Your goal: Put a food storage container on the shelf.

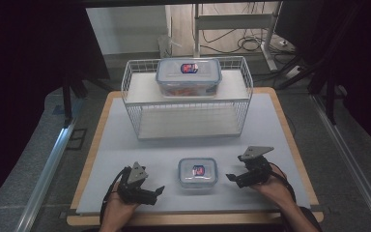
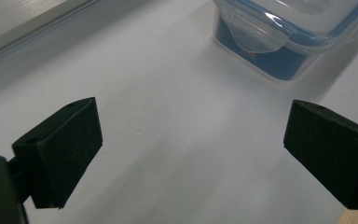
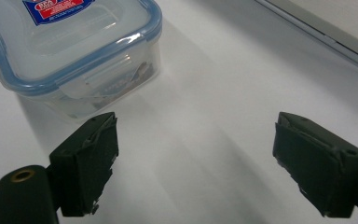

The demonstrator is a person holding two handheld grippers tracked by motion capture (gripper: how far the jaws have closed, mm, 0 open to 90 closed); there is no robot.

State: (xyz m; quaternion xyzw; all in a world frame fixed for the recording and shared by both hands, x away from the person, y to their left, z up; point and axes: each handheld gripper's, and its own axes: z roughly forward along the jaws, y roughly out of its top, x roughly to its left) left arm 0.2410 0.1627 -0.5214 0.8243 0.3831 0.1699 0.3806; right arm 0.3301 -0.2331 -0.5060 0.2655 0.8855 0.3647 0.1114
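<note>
Worktop is carrying a white wire rack with a large lidded food container sitting on its shelf. Small clip-lid container is sitting at the near edge, between left gripper and right gripper, both lying apart from it with jaws spread and empty. Likely lining up a pickup; next move calls for closing in on its sides.

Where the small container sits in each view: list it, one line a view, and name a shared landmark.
High view: small container bottom centre, between the left gripper and the right gripper.
Left gripper view: top right.
Right gripper view: top left.
Shared landmark: its blue-rimmed lid.
</note>
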